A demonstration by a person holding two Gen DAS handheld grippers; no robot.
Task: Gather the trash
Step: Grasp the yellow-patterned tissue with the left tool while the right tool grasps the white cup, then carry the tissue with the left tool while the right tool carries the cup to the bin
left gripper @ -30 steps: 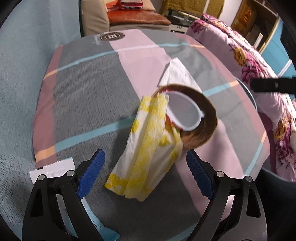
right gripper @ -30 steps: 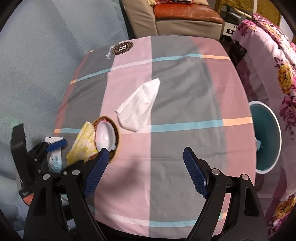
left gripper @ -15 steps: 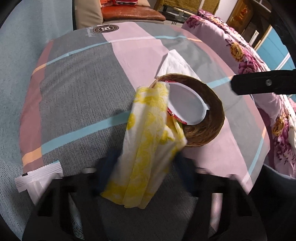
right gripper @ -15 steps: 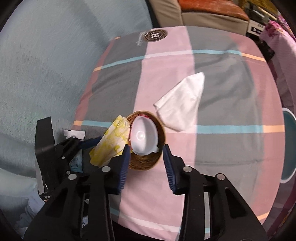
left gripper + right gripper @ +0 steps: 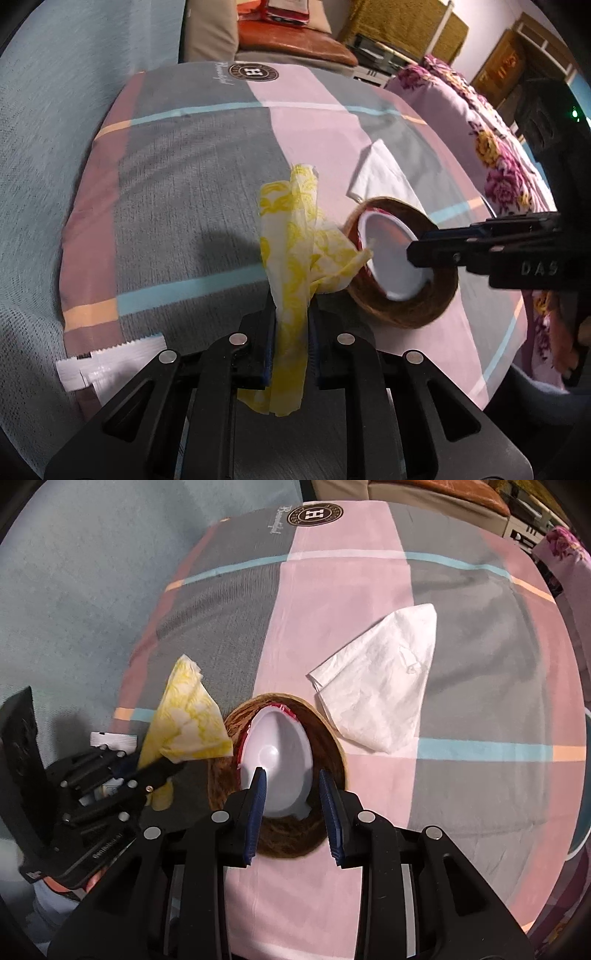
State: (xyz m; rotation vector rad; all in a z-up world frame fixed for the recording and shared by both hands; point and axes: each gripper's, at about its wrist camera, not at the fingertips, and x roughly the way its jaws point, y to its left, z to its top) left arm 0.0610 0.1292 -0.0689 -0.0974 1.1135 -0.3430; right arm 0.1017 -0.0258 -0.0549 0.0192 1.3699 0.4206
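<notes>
The left gripper [image 5: 291,345], jaws just closing, is pinching the yellow napkin [image 5: 295,251] beside the basket [image 5: 406,314]; the right gripper [image 5: 291,812] is straddling the white cup [image 5: 277,760], contact unclear, so lifting may tip the basket.

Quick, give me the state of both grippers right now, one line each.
Left gripper: just closed, now shut on the yellow napkin.
Right gripper: narrowed around the white egg-shaped cup in the wicker basket; a grip cannot be told.

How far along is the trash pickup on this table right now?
Nothing looks binned yet. In hand: the left tool has just closed on the yellow napkin, and the right tool sits around the white egg-shaped shell in the wicker basket; its grip is unclear. Left: the white tissue and a white sachet on the tablecloth.
</notes>
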